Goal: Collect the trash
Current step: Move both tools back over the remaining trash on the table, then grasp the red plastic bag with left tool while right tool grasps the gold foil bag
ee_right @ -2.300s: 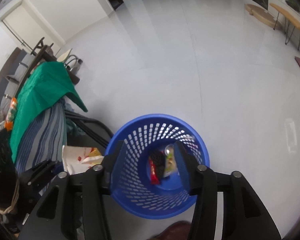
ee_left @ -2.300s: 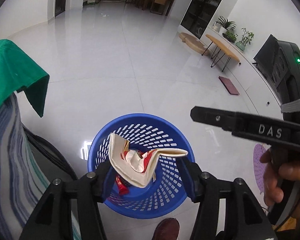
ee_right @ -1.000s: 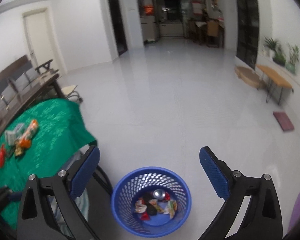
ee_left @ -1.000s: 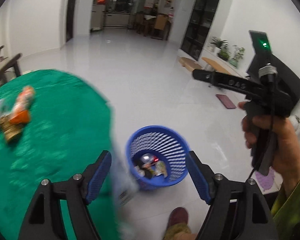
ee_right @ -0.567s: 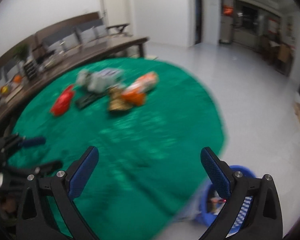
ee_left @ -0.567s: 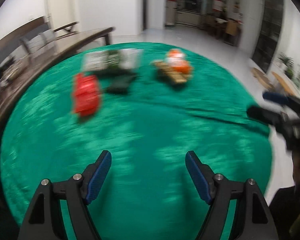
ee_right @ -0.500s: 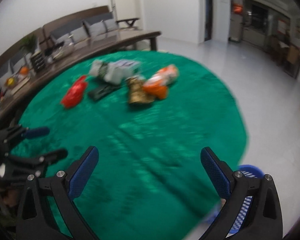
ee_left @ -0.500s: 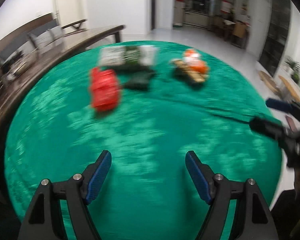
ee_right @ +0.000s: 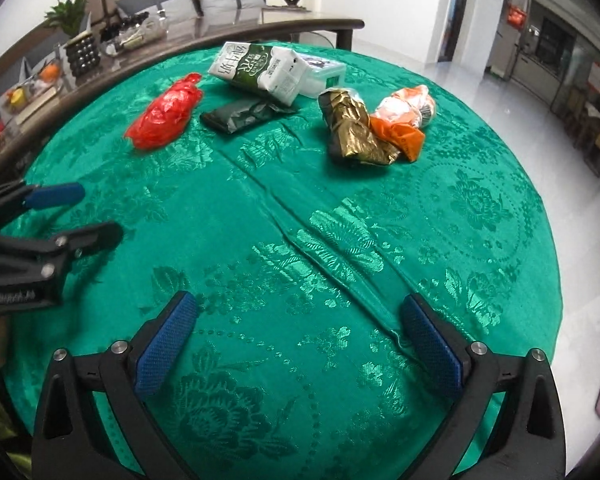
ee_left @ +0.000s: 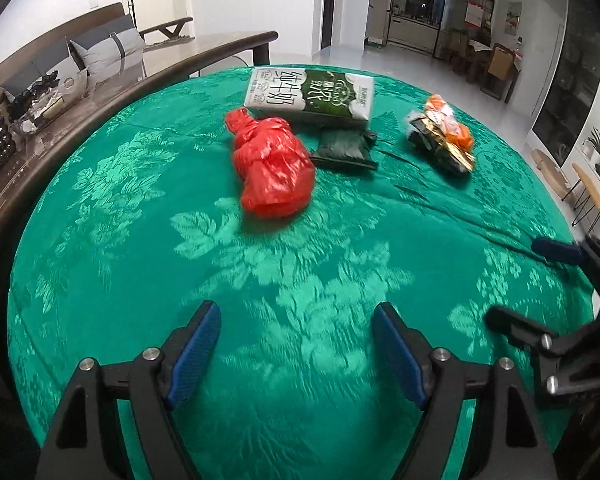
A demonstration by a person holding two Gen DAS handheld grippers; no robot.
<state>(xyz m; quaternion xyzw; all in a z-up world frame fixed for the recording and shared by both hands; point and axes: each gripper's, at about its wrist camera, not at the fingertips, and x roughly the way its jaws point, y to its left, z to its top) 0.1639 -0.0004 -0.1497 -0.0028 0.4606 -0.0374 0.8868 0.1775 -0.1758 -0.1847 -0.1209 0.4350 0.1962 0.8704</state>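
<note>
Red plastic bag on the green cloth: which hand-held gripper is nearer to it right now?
Left. The left hand-held gripper faces the red plastic bag head-on, jaws opening and empty. The right hand-held gripper sits farther off, with the bag up to its left.

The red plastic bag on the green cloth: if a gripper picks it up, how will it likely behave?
The red plastic bag looks crumpled and knotted, so it will probably squash between the fingers and hang floppy. It seems light for its size. Its glossy film may slip, so a grip at the twisted end is likely safer. It should not roll.
</note>
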